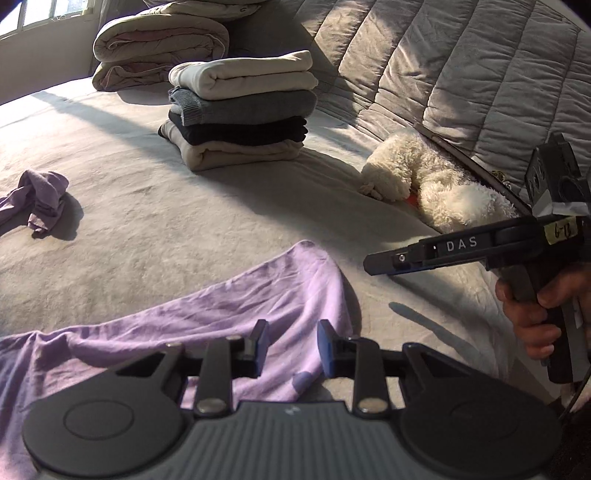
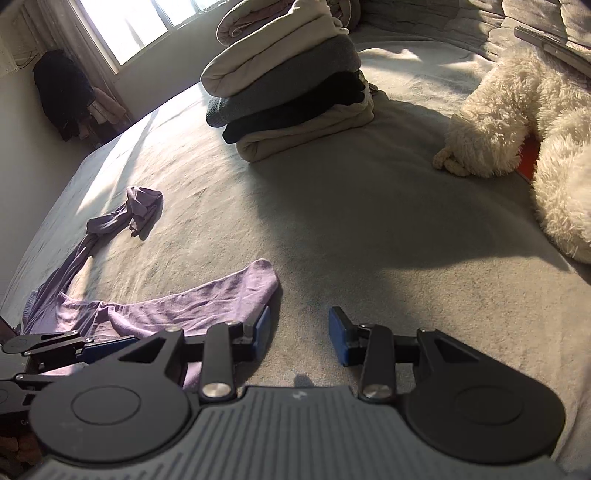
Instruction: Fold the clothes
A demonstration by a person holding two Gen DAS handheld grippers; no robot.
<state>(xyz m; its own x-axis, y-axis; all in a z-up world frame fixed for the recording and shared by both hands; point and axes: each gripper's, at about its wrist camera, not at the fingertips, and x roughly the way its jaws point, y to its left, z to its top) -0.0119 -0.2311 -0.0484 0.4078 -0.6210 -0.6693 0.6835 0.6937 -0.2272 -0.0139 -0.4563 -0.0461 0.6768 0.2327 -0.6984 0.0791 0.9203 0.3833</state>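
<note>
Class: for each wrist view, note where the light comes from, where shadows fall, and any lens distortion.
Left wrist view: sun streaks the bed sheet; the folded stack casts shadow rightward; fisheye bends the edges. Right wrist view: the window is blown out, and a broad shadow crosses the sheet by the purple garment.

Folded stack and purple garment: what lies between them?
Only bare bed sheet separates the folded stack from the purple garment; both views show this.
</note>
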